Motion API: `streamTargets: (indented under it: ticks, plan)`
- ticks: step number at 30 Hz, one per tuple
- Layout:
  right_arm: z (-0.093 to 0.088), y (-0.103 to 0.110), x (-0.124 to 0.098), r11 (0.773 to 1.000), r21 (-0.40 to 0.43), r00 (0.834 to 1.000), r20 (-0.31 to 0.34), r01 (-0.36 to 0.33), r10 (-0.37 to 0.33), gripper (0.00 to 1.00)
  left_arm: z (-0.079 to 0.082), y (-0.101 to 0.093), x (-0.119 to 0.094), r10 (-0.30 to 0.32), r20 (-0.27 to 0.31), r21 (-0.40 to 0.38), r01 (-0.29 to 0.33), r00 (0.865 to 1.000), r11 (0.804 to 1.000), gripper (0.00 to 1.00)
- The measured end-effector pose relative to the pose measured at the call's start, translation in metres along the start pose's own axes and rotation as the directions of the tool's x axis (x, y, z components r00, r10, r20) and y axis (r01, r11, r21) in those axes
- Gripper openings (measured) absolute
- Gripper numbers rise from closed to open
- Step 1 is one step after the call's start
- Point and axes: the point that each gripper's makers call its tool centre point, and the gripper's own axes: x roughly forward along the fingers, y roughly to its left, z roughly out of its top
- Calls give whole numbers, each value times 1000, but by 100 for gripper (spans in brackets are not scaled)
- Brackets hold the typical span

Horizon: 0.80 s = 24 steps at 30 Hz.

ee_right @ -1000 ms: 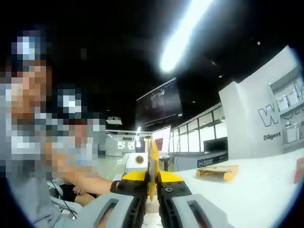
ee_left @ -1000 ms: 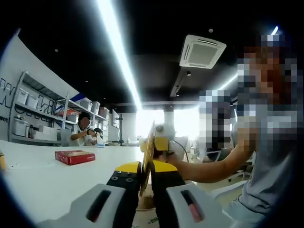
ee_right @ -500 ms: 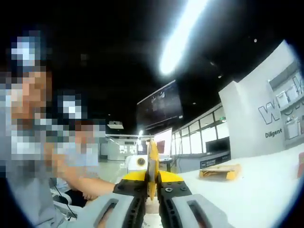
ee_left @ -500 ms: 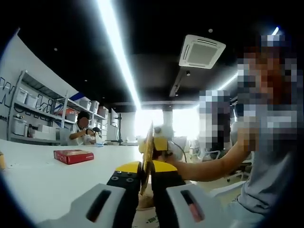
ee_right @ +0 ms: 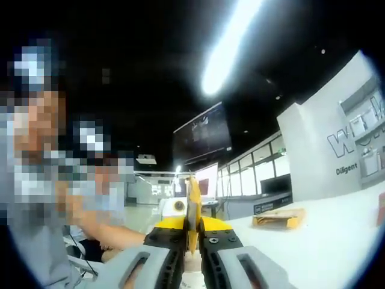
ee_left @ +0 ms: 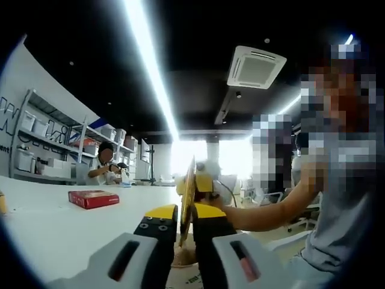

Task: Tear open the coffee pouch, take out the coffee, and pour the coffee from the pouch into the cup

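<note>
Right gripper view: the white wall (ee_right: 313, 150) at far right carries large outlined letters, of which "W" and part of a second letter can be read. Below them stands the small word "Diligent". Left gripper view: the white wall (ee_left: 24, 90) at far left bears part of a large letter "W", cut off at the edge. Print on the red box (ee_left: 93, 198) is too small to read.
</note>
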Motion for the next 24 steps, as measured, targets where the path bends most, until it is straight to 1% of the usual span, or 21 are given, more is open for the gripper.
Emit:
streamTargets:
  ticks: [2,3,4,9,12,15,17,20,24]
  plan:
    - [2,-1,-1,1000,2,1000,10,0,0,8,-1,0,0,1,-5,2,-1,1000,1000,14]
    - [3,-1,-1,1000,4,1000,12,-1,1,8,-2,0,0,0,-7,3,0,1000,1000,13]
    - [3,-1,-1,1000,3,1000,13,0,0,8,-2,0,0,-2,-10,5,2,1000,1000,9]
    - [2,0,-1,1000,3,1000,10,-2,2,8,-3,-1,0,-8,-15,16,8,1000,1000,7]
    - [2,0,-1,1000,4,1000,10,-1,1,8,-3,-1,0,-6,-14,15,7,1000,1000,9]
    - [-1,-1,0,1000,4,1000,-6,2,-2,8,-1,0,1,-2,-5,9,2,1000,1000,14]
    - [-3,0,1,1000,-2,1000,-17,0,0,8,-1,0,1,0,-2,7,0,1000,1000,14]
    - [-4,0,1,1000,-5,1000,-20,2,-2,8,-1,-1,1,-5,-6,24,5,1000,1000,8]
    - [-4,0,1,1000,-3,1000,-21,0,0,8,-1,-1,1,-6,-8,32,6,1000,999,7]
